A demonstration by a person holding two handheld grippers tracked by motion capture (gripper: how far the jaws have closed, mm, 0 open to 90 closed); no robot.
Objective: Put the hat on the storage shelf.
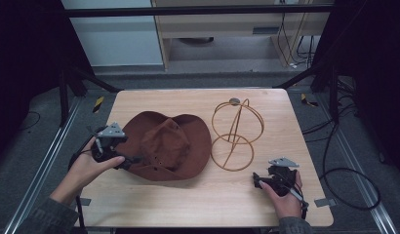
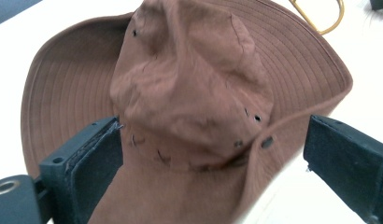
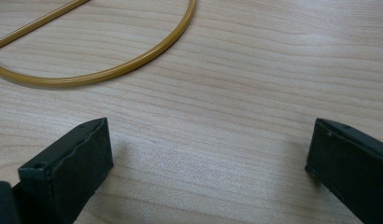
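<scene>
The brown hat (image 1: 166, 146) lies crown-up on the left half of the wooden table (image 1: 208, 200), its brim spread flat, and just to its right stands the wire hat stand (image 1: 235, 134) — a gold ring on the table with a rounded cage rising from it. The left gripper (image 1: 132, 159) sits at the hat's near-left brim, pointing right and slightly far across it. In the left gripper view its jaws stand wide apart and released: the left one rests over the brim beside the crown (image 2: 189, 88), the right one hangs off the brim's edge above bare table. So the crown lies straight ahead between the jaws, and the stand is beyond it, on the hat's far-right side. This hand is by far the nearer to the hat; any lift would likely carry it rightward onto the cage.

The right gripper (image 1: 258, 181) rests near the table's near-right corner, apart from the stand's base ring (image 3: 110, 70), jaws spread open over plain wood and holding nothing.

Hard to tell: whether the left jaw presses the brim or only hovers over it. The left gripper's fingertips are partly covered by the hand in the high view, and the stand's cage is cut off in both gripper views.
</scene>
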